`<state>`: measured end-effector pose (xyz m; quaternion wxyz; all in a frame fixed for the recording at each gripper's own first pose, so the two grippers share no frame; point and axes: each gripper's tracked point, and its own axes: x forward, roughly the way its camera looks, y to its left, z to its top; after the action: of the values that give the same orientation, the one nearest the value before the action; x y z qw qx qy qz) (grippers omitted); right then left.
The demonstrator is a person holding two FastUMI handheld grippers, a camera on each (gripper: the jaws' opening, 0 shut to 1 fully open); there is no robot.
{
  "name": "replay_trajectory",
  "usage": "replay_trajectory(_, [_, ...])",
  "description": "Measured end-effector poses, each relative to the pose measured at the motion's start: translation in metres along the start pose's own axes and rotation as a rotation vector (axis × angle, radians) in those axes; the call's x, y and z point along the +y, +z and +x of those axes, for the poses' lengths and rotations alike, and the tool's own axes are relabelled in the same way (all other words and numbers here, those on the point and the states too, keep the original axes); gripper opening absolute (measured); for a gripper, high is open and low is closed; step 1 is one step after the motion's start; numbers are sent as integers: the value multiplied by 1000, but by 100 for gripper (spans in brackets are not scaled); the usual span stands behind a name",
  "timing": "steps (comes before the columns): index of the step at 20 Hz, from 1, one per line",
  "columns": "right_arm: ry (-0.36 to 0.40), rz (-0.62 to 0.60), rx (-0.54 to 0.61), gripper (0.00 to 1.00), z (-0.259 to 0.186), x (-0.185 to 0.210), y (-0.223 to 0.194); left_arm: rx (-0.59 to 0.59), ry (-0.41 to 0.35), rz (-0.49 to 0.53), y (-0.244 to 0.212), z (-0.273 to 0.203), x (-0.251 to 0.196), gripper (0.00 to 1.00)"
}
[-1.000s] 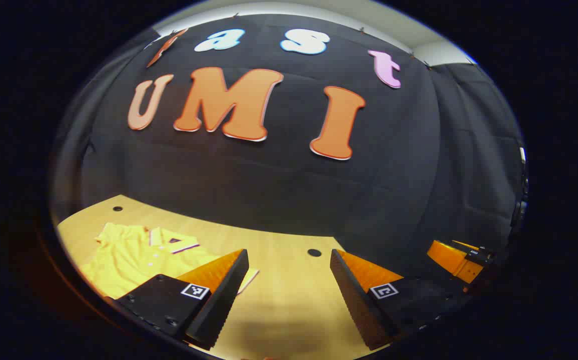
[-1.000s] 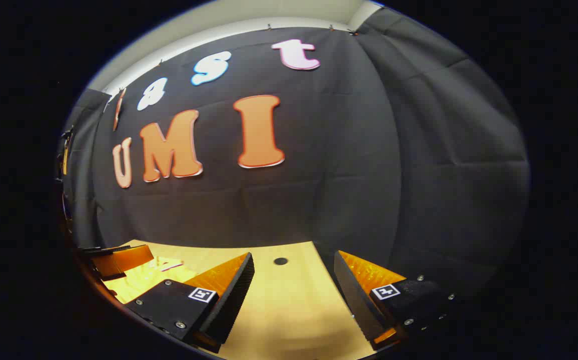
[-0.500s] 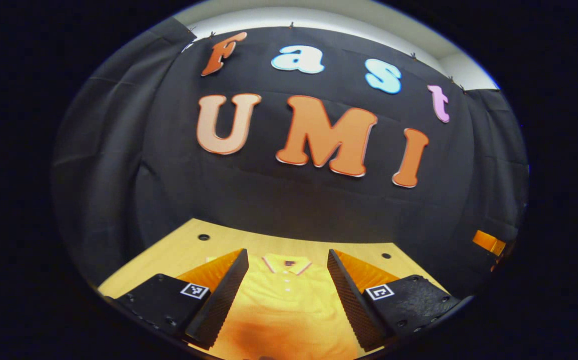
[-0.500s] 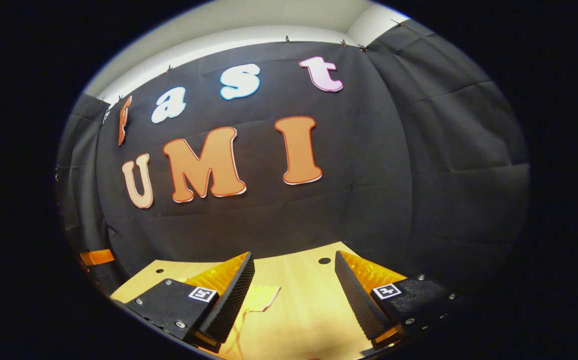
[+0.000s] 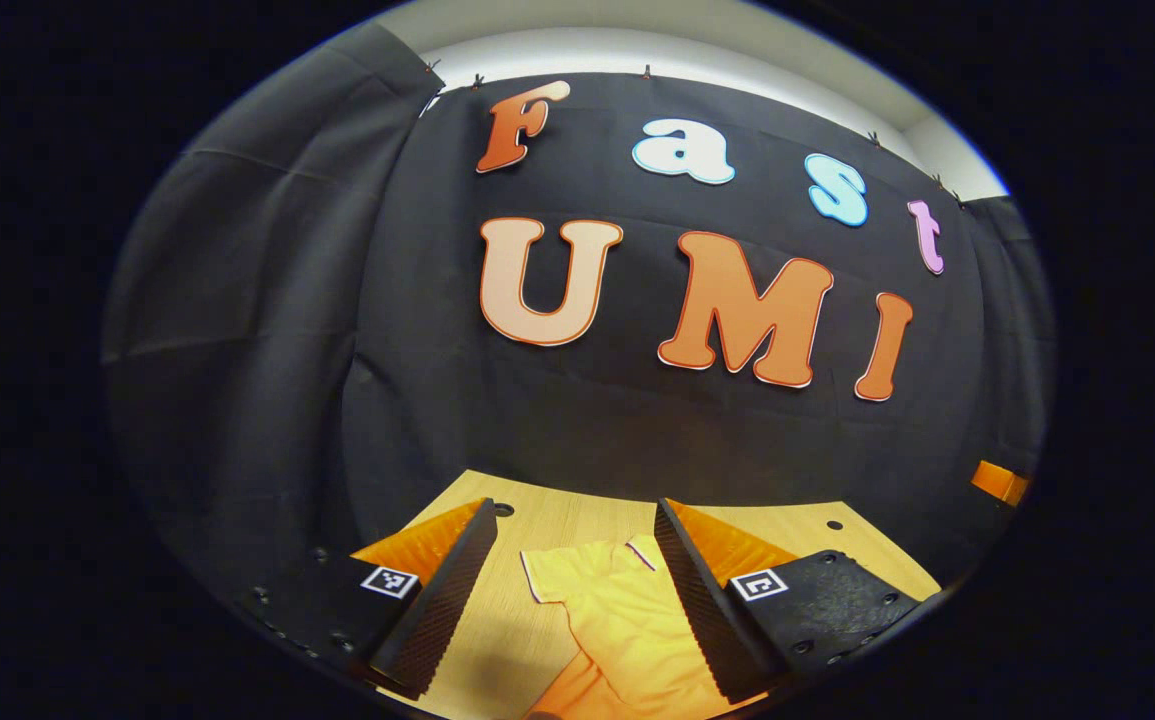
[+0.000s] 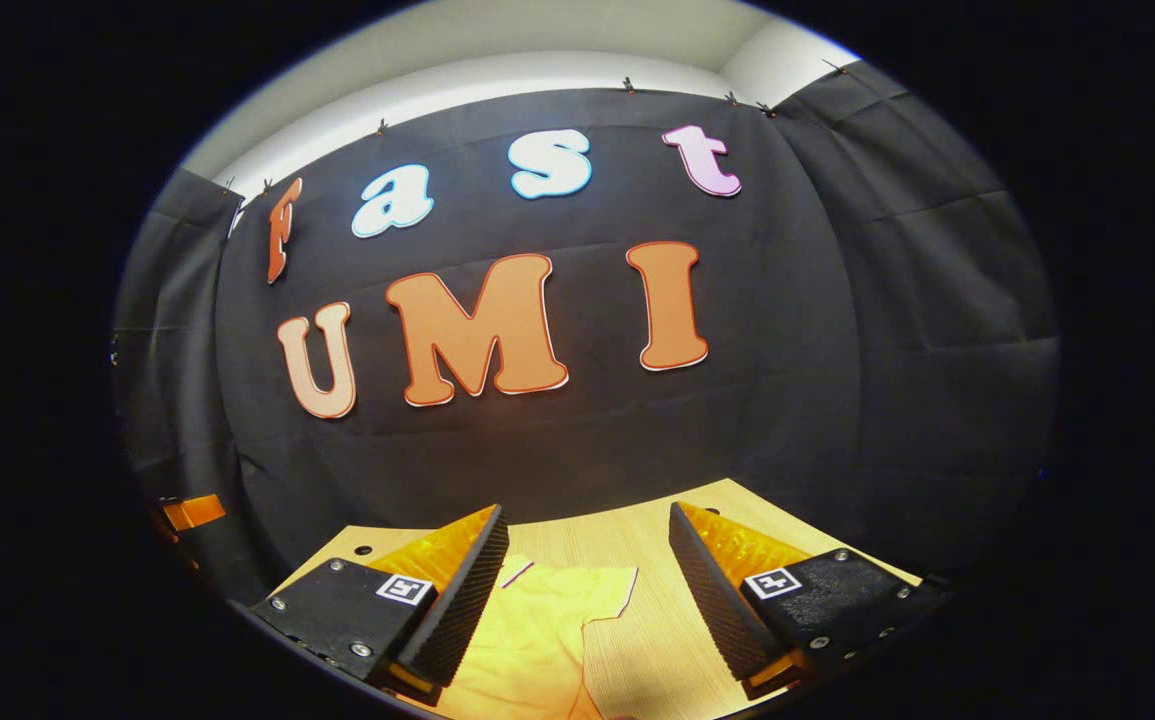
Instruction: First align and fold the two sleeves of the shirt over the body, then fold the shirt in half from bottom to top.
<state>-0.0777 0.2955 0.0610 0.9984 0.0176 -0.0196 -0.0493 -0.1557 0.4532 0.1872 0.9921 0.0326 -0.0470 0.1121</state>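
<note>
Sleeves first, we'd say: shirt [image 5: 617,620] lies flat on the worktop [image 5: 577,515], one sleeve ahead of each claw. Left claw [image 5: 567,590] and right claw [image 6: 587,590] both hang apart, gripping nothing. Next we'd drop and pinch a sleeve edge each.

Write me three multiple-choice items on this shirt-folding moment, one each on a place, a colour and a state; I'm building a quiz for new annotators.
1. In the left gripper view, where does the shirt lie?
A. Draped on the booth wall
B. On the wooden table, ahead between the fingers
C. Hanging from a finger

2. What colour is the shirt?
A. Yellow
B. Blue
C. Green

3. How does the right gripper stand?
A. Shut on a sleeve
B. Shut on nothing
C. Open, fingers apart above the shirt

Answers: 1 B, the fabric lies flat on the wood; 2 A, both views show yellow cloth; 3 C, a wide gap separates the fingers.
</note>
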Motion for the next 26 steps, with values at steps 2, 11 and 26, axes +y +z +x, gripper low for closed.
replay_trajectory(2, [-27,-58,26,100,8,-3,-5,-12,1,30,5,8,1,98])
replay_trajectory(11, [-36,-57,169,98,66,-16,-6,2,28,58,5,45,-13,98])
replay_trajectory(26, [-72,-144,548,98,217,-33,-74,53,128,106,-8,92,-12,98])
